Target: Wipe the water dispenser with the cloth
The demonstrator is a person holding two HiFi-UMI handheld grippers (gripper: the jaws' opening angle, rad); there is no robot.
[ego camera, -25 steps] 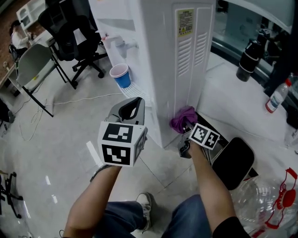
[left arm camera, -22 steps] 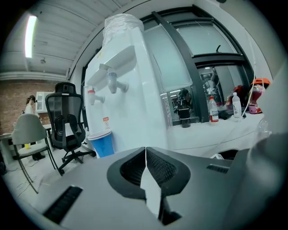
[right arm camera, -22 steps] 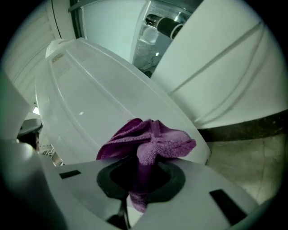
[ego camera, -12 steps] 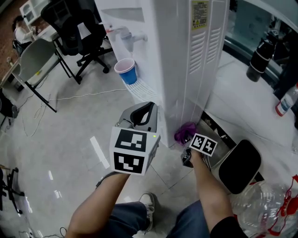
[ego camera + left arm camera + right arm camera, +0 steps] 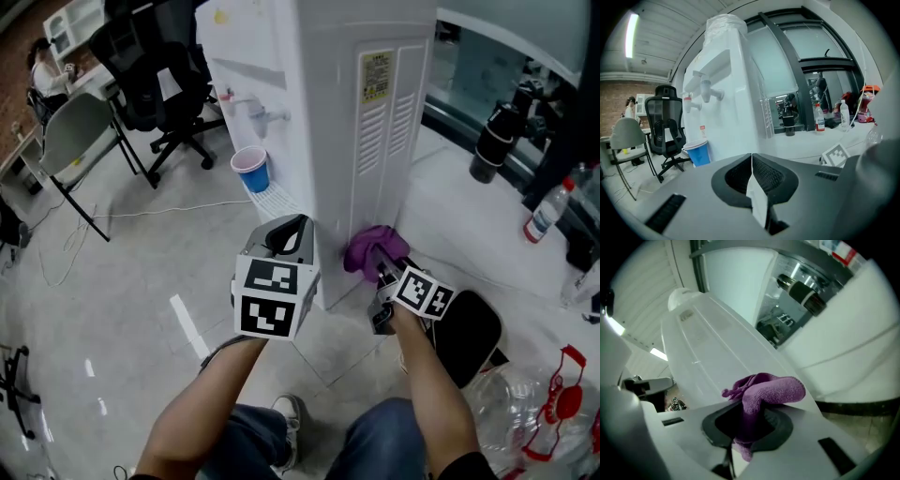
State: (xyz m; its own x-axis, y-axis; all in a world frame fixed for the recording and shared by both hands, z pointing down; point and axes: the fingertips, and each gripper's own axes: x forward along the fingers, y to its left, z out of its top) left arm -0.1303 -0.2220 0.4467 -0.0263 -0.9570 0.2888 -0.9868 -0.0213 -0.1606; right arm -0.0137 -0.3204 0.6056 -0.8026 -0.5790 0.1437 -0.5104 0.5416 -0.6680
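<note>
The white water dispenser stands upright in the head view, with taps on its left face and vent slots on the side facing me. My right gripper is shut on a purple cloth, which presses against the lower part of that side panel. The right gripper view shows the cloth bunched between the jaws. My left gripper hangs beside the dispenser's lower corner, shut and empty; the left gripper view shows the dispenser ahead.
A blue cup sits on the drip tray under the taps. Office chairs stand to the left, a white ledge with bottles lies to the right, and a large water jug rests at lower right.
The right gripper has carried the cloth upward along the dispenser's side from near the base. The left gripper has barely shifted.
</note>
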